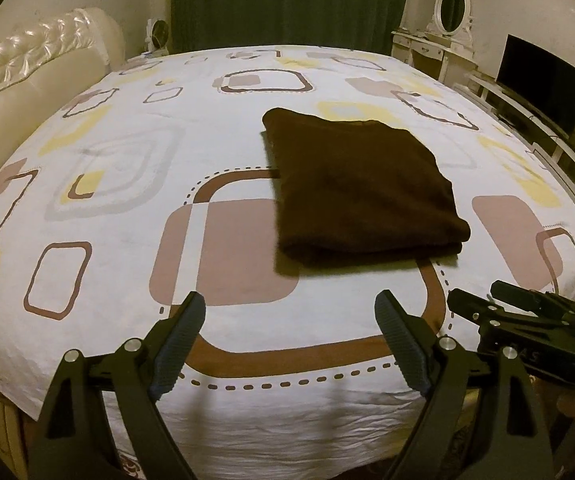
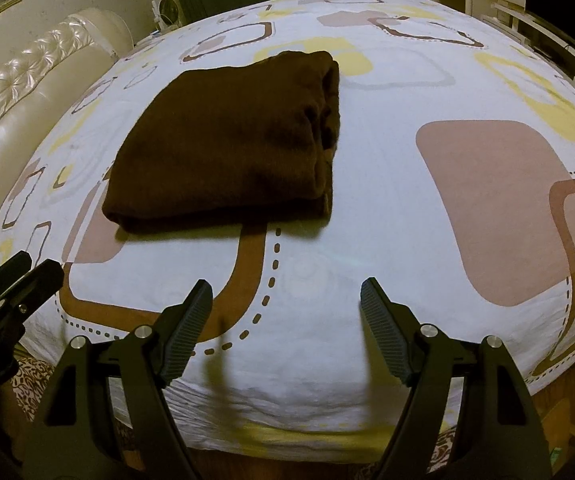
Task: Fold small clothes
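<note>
— On the patterned bedspread (image 1: 127,152), where is the garment?
— Folded brown cloth (image 1: 359,192) lies flat, its inner layers hidden. 2 claws, left gripper (image 1: 289,308) and right gripper (image 2: 285,294), gape wide, empty.

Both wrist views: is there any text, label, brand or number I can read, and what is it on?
"AS": pale letters on the black body of the right gripper, seen in the left wrist view; whatever stands before them is too dark and blurred to read.
No other text: the folded brown cloth shows no tag, and the bed sheet has only printed shapes.
</note>
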`<move>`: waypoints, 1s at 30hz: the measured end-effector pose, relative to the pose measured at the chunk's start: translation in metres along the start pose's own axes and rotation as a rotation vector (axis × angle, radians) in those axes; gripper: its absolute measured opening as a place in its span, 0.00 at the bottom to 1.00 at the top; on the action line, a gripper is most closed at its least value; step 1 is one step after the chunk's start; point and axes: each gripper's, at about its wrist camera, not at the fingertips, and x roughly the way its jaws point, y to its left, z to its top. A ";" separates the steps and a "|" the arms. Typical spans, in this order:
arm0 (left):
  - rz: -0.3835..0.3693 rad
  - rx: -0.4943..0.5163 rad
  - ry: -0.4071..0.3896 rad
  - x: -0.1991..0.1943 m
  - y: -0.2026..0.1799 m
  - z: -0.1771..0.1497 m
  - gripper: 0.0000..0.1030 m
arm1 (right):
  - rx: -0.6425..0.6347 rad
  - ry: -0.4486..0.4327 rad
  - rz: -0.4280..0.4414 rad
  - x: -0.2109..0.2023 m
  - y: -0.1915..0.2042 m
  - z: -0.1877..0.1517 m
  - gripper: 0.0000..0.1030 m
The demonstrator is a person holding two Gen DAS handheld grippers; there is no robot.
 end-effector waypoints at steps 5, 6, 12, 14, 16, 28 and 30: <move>-0.009 -0.005 -0.006 0.000 0.000 0.001 0.84 | -0.001 0.003 0.000 0.001 0.000 -0.001 0.74; -0.013 -0.007 -0.009 -0.001 0.001 0.001 0.84 | 0.000 0.004 0.000 0.001 0.000 -0.001 0.74; -0.037 -0.029 -0.025 -0.004 0.003 0.001 0.88 | -0.004 0.014 0.003 0.005 0.000 -0.002 0.74; -0.011 -0.052 -0.024 -0.002 0.005 0.002 0.89 | -0.005 0.016 0.003 0.005 0.001 -0.003 0.74; 0.041 -0.062 -0.004 0.001 0.007 0.003 0.90 | -0.006 0.019 0.003 0.006 0.001 -0.004 0.74; 0.127 -0.048 -0.069 0.010 0.078 0.072 0.90 | 0.055 -0.055 0.097 -0.020 -0.018 0.034 0.81; 0.193 -0.055 -0.048 0.036 0.111 0.096 0.90 | 0.069 -0.111 0.092 -0.023 -0.034 0.066 0.84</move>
